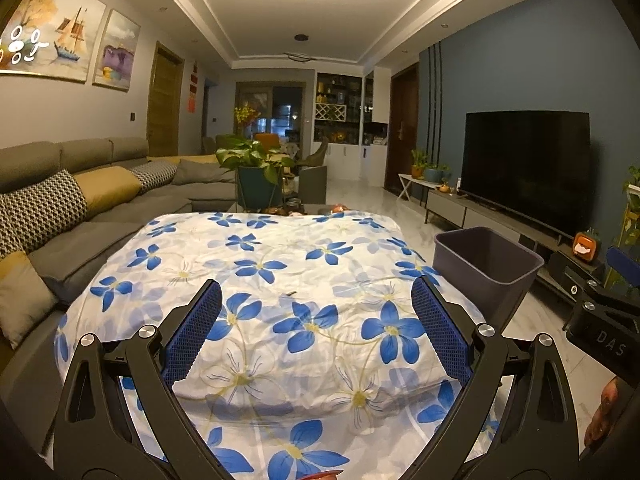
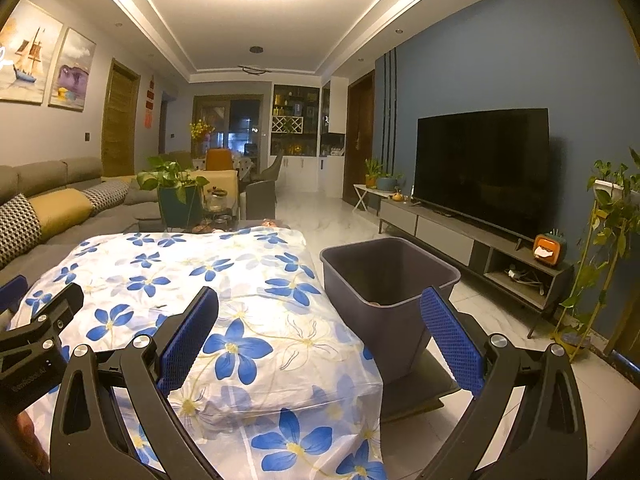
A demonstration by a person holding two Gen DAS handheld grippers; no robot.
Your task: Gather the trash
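Observation:
A table draped in a white cloth with blue flowers [image 1: 280,280] fills the middle of both views. A tiny dark scrap [image 1: 291,292] lies on the cloth; in the right wrist view the scrap [image 2: 161,306] shows left of centre. A grey trash bin [image 2: 384,280] stands on the floor at the table's right side, with something small at its bottom; the bin [image 1: 486,264] also shows in the left wrist view. My left gripper [image 1: 316,320] hovers open above the cloth with nothing in it. My right gripper [image 2: 320,324] is open and empty, spanning the table edge and the bin.
A grey sofa [image 1: 60,208] with cushions runs along the left. A potted plant [image 1: 256,176] and small items sit beyond the table. A TV [image 2: 480,168] on a low cabinet [image 2: 472,248] lines the blue wall on the right, with a plant stand [image 2: 608,240] beside it.

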